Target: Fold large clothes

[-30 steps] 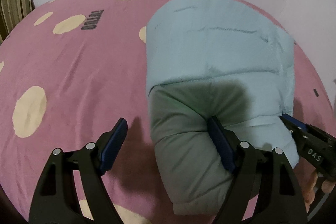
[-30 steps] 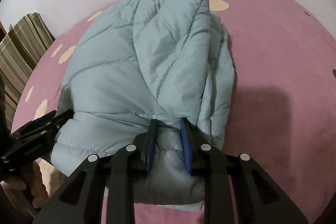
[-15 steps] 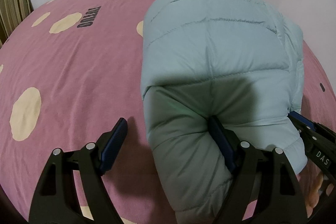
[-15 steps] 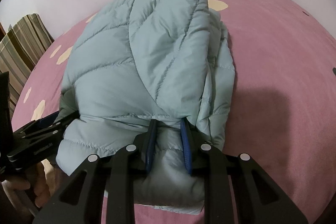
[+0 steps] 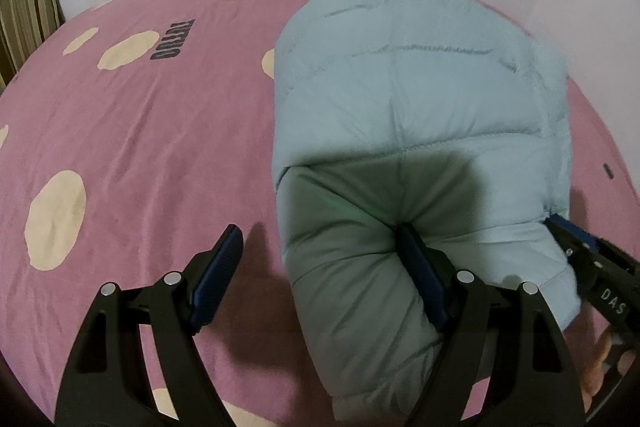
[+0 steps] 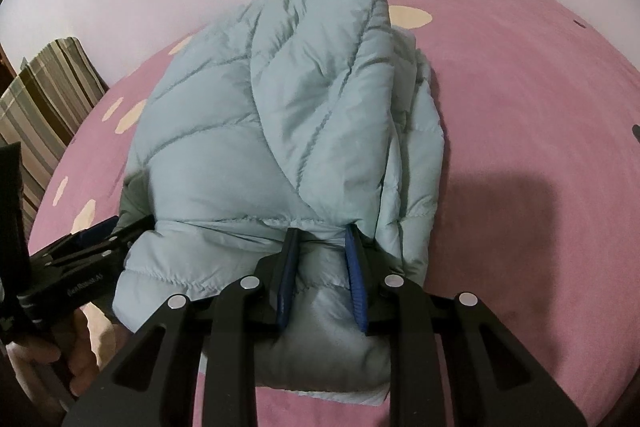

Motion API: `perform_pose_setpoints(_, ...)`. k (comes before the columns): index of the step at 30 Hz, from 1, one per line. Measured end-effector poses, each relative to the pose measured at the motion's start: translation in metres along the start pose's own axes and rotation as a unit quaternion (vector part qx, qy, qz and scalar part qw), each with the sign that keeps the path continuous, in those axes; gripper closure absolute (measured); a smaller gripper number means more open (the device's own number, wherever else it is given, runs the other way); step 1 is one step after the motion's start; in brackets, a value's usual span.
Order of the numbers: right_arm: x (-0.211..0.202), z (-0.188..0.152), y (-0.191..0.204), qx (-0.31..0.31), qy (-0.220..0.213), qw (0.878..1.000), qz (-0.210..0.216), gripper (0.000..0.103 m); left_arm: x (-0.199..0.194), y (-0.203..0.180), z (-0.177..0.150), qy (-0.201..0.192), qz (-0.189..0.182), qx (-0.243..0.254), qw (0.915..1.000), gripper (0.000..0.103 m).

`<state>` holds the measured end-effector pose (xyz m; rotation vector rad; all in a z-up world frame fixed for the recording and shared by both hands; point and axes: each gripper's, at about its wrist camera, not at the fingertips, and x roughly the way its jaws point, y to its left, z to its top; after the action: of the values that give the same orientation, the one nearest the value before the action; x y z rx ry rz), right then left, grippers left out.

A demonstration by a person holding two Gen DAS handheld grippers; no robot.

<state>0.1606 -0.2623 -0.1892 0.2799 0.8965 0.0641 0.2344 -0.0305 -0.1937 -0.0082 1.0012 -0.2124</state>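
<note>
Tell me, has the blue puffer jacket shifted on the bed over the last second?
Yes. The jacket bulged up toward the wall, then settled partly back, still covering more of the cream spot on the pink bedspread.

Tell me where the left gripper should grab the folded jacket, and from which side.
Likely the near left corner of the jacket. The left gripper stands wide open, its right finger pressed into the padding, its left over the bedspread. Come in from the near side, as the right gripper did; its jaws are opening with the near edge between them.
</note>
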Motion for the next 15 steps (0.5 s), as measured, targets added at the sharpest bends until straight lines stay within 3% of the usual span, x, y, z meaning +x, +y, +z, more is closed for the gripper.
perform_pose_setpoints(8,-0.041,0.009,0.005,-0.012,-0.018,1.000,0.001,0.076,-0.039,0.017,0.022,-0.043,-0.005,-0.010,0.9990,0.025)
perform_pose_setpoints(15,-0.064,0.074,0.020,-0.039,-0.081,0.996,0.000,0.076,-0.038,0.027,0.075,-0.068,0.005,-0.020,0.9975,0.033)
